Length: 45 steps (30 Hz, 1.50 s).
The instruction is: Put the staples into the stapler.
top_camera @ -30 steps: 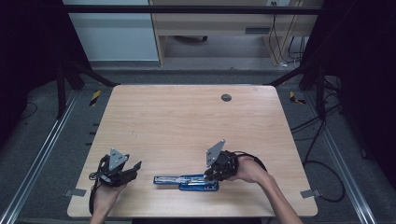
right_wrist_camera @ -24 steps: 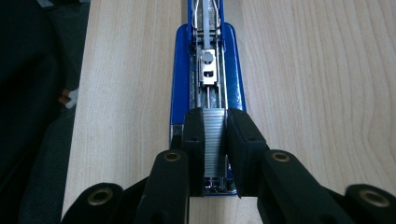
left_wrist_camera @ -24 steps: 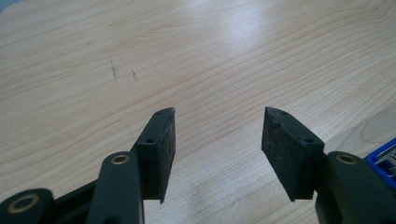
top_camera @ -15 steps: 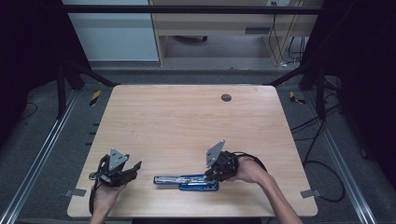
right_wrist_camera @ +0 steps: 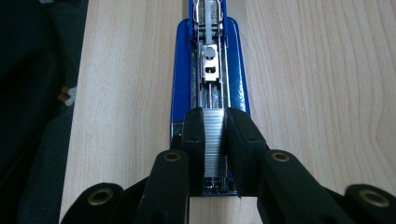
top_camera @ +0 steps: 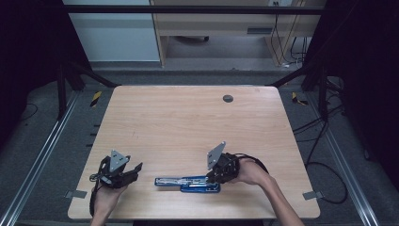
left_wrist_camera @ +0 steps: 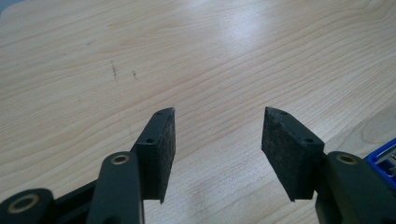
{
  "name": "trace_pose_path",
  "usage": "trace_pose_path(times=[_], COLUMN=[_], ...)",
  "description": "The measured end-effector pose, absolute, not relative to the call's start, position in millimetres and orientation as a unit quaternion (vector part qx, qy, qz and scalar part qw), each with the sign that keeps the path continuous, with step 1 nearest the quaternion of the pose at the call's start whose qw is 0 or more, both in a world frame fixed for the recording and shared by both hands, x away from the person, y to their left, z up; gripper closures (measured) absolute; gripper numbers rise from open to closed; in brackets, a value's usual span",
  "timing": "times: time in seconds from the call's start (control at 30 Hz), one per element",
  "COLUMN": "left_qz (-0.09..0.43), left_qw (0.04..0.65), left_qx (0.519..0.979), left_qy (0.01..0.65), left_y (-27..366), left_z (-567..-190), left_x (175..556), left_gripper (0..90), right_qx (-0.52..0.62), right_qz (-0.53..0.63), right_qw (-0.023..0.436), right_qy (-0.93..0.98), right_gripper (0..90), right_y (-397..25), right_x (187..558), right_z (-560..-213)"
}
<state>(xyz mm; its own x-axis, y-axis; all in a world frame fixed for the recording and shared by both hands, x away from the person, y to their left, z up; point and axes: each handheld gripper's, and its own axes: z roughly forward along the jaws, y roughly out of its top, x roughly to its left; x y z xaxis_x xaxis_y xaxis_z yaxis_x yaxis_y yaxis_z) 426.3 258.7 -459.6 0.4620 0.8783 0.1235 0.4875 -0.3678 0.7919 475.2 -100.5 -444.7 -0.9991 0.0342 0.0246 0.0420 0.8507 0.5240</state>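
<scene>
One strip of staples sits pinched between the right gripper's closed jaws, held directly over the channel of the blue stapler, which lies opened flat near the lower centre of the high view; lining it up this way looks meant for loading. Off at lower left of that frame, the left gripper rests idle, jaws spread wide and empty over bare table. Whether the strip already touches the channel is hidden behind the jaws.

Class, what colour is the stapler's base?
Blue; the stapler shows best in the right gripper view.
</scene>
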Motion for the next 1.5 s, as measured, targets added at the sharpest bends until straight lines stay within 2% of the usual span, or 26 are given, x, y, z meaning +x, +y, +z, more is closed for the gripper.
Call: trace_pose_path(times=[0.57,0.93,1.27,1.5], left_qz=[0.276,0.277,0.271,0.262], left_qw=[0.352,0.357,0.365,0.379], left_qx=[0.78,0.776,0.78,0.786], left_qy=[0.438,0.44,0.429,0.412], left_y=[258.1,259.5,256.2,251.1], left_z=[-459.7,-458.4,-456.6,-453.1], left_x=[426.4,425.7,423.9,421.0], left_gripper=[44.4,44.5,44.9,45.6], right_qx=[-0.024,-0.04,-0.084,-0.128], right_qz=[-0.267,-0.294,-0.349,-0.384], right_qw=[0.008,0.001,-0.05,-0.071], right_qy=[-0.963,-0.955,-0.932,-0.912], right_gripper=[76.7,71.2,64.4,63.2], right_y=[-100.7,-105.4,-114.9,-121.9], right_x=[475.2,473.1,464.4,458.1], right_z=[-447.0,-445.0,-433.3,-430.5])
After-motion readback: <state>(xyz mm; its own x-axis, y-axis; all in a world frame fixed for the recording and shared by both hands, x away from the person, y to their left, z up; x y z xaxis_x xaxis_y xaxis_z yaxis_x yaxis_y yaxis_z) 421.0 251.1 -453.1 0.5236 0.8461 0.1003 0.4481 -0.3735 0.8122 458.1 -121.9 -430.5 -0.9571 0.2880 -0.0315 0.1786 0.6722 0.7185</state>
